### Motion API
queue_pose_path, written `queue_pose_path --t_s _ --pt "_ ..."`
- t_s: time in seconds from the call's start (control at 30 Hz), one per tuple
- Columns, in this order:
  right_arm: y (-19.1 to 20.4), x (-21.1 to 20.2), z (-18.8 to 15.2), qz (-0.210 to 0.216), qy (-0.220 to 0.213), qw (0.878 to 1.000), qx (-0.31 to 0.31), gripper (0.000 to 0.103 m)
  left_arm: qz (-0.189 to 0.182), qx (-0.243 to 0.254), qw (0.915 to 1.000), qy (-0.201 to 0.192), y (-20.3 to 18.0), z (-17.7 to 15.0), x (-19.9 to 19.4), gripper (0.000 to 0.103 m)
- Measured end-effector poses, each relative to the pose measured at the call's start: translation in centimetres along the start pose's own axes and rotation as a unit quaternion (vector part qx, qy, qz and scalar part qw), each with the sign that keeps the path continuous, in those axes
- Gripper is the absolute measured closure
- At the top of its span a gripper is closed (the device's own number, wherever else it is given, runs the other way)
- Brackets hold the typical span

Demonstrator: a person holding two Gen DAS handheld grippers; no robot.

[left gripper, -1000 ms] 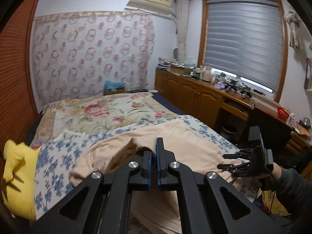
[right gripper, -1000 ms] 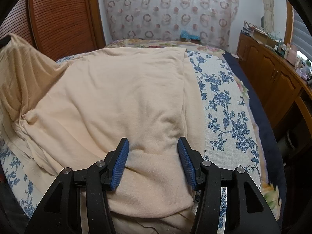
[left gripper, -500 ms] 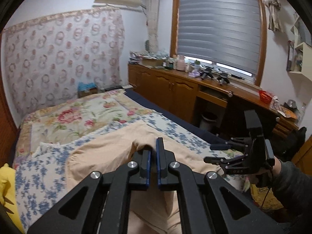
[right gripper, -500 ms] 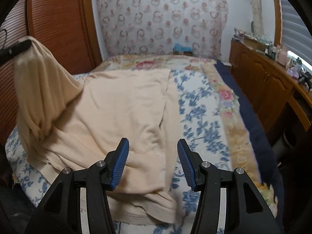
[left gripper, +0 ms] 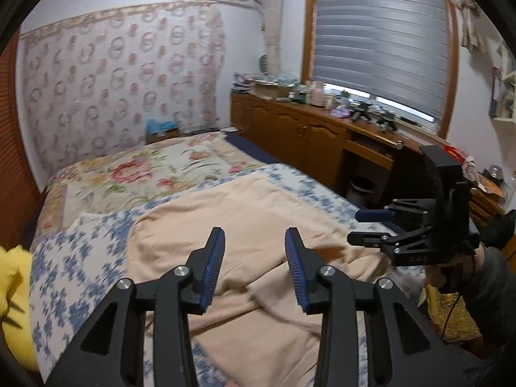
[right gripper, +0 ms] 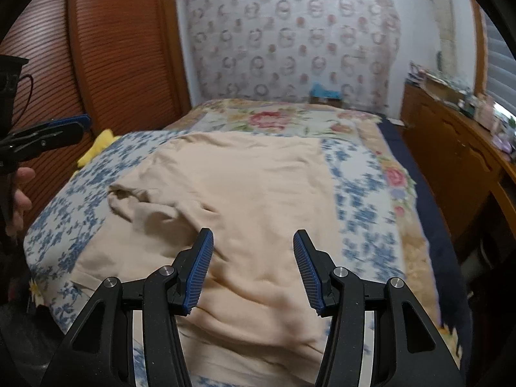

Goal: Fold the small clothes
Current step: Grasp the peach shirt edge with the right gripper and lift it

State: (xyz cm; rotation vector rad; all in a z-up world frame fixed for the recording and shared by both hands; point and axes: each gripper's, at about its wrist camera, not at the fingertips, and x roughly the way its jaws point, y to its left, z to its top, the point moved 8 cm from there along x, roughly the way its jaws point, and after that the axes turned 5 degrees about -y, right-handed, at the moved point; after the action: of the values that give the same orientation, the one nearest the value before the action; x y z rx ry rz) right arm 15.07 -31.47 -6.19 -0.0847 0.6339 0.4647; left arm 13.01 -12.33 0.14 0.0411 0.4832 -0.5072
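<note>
Bedroom walls are seen behind a bed [left gripper: 96,190] covered with a flowered quilt and a blue-flowered sheet. A patterned cloth [right gripper: 290,38] is hung over the far wall, and a long wooden cabinet [left gripper: 306,138] is set under a window with lowered blinds [left gripper: 380,38]. A ribbed wooden door [right gripper: 113,48] is seen at the bed's other side.

A cream garment [right gripper: 251,193] is spread over the blue-flowered sheet, on the near half of the bed. Its far part is laid flat; its near part is folded over and rumpled, with a bunched sleeve toward the door side.

The left tool [left gripper: 254,264] is held above the garment with its blue pads apart; its jaws have just been opening, and no cloth is seen between them. The right tool [right gripper: 251,267] is likewise held over the cloth, its jaws parted and nothing gripped. In the left wrist view the right tool is seen from the side, carried by a hand [left gripper: 445,274] in a dark sleeve. A yellow item [left gripper: 13,290] is seen at the bed's edge by the door.
</note>
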Motion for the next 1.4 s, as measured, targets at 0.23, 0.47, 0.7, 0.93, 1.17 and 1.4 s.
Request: queue_pose_path --t_s 0.23,0.47,0.7,0.93,1.17,1.4 --pt "3.2 3.1 1.5 0.032 0.006 0.999 -0.026 0.047 0.053 -0.027 0.9982 0.011 4.7 -3.9 -1.0 0.065" --pt "6.4 5.4 3.5 0.074 0.014 0.996 -0.050 0.047 0.083 -0.065 0.9942 0.019 8.5 -7.0 -2.3 0.064" --pt "12.2 9.4 4.9 0.133 0.039 0.986 -0.094 0.047 0.127 -0.080 0.9886 0.006 12.2 -7.6 -4.6 0.063" --pt "18.4 13.9 4.6 0.188 0.085 0.969 -0.134 0.047 0.158 -0.090 0.9834 -0.004 15.0 -7.9 -6.7 0.062" --pt "21.5 17.5 2.9 0.196 0.130 0.959 -0.160 0.047 0.176 -0.091 0.9801 -0.009 16.3 -8.5 -7.6 0.061" --pt "21.8 19.0 1.7 0.194 0.149 0.955 -0.170 0.046 0.181 -0.098 0.9784 -0.009 17.1 -9.2 -8.1 0.060"
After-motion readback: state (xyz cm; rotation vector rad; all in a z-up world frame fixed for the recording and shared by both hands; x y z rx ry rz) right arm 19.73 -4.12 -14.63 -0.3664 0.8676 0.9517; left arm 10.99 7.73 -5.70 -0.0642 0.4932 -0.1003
